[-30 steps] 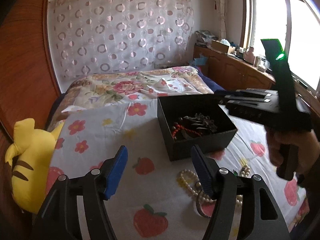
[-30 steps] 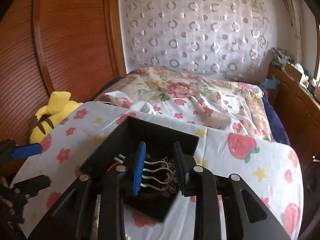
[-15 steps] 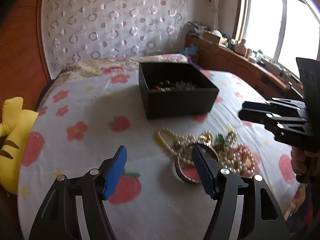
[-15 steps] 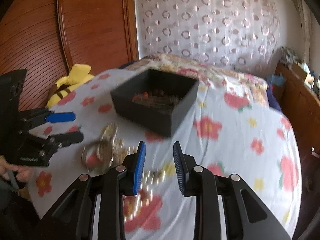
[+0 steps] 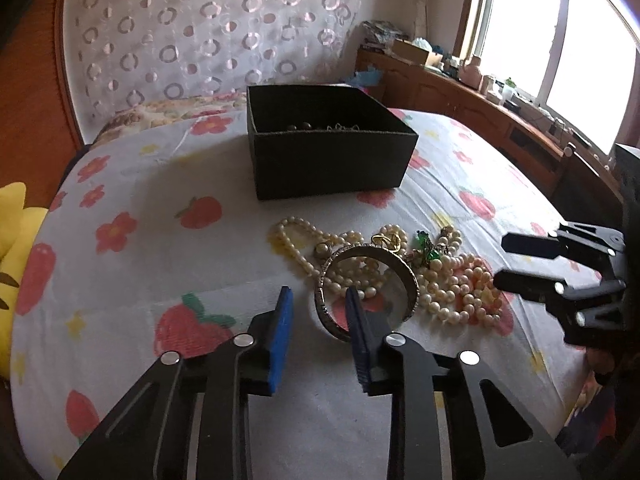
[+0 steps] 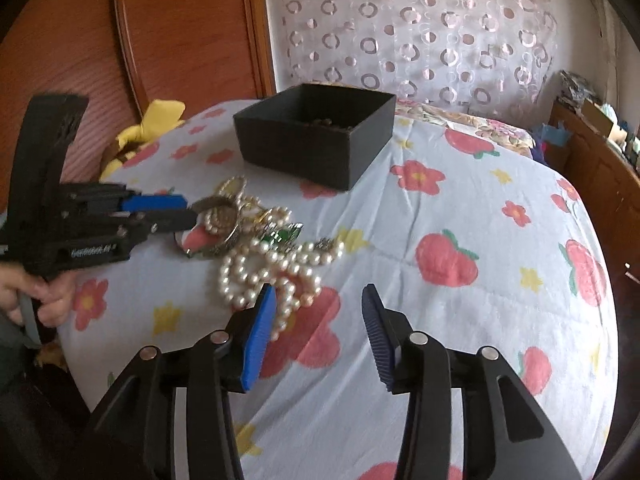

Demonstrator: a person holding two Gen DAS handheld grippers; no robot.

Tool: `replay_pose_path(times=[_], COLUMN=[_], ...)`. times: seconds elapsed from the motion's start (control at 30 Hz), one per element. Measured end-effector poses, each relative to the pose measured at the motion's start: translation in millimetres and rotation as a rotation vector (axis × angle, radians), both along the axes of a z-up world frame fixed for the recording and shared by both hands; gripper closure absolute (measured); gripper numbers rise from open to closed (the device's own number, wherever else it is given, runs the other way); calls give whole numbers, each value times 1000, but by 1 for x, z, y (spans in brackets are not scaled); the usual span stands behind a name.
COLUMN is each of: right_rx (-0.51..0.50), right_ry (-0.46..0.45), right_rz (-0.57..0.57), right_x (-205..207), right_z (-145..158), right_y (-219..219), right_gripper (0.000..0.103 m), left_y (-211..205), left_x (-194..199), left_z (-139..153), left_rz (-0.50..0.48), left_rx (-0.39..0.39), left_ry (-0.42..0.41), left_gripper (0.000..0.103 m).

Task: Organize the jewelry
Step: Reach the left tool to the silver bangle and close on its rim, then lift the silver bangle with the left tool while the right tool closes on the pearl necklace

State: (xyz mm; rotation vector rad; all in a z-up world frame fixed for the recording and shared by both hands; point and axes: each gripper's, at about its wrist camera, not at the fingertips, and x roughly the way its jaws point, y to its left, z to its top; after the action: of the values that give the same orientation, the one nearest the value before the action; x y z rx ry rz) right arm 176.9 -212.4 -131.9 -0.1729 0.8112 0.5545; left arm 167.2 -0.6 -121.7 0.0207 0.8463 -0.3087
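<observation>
Left wrist view: at the bottom of the frame the left gripper (image 5: 318, 322) is seen with its jaws closing to a narrow gap around the near rim of a metal bangle (image 5: 366, 284); whether the pads press on it cannot be told. The bangle is a broad silver ring with a patterned edge, lying tilted on a heap of cream pearl strands (image 5: 448, 280) — a gold piece and a green ornament (image 5: 426, 250) are mixed in. The heap sits at frame centre on a white bedsheet (image 5: 160, 264) printed with red flowers and strawberries. At the right edge the right gripper (image 5: 524, 264) is seen just beside the pearls; in the right wrist view its jaws (image 6: 316, 320) are opening, nothing is held between them, and the pearls (image 6: 260, 268) lie just past the left pad. Beyond the heap, a black open box (image 5: 332, 160) stands with dark jewelry inside. Farther back are seen a curtain with ring patterns (image 5: 208, 36) in the upper centre, a wooden cabinet (image 5: 480, 116) under a bright window in the upper right, and a yellow plush toy (image 5: 14, 248) at the left edge.
</observation>
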Motion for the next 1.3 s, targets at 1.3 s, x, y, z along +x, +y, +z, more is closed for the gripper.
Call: replay_pose_path(times=[1.3], right_rx=[-19], right_ry=[-18], right_rz=[7], right_x=[-10], right_z=[-7], right_y=[6], right_gripper=[73], left_y=[21], left_x=[-85], left_z=[31], left_rz=[117], left_rx=[-48], left_ry=[-180], left_gripper=[98])
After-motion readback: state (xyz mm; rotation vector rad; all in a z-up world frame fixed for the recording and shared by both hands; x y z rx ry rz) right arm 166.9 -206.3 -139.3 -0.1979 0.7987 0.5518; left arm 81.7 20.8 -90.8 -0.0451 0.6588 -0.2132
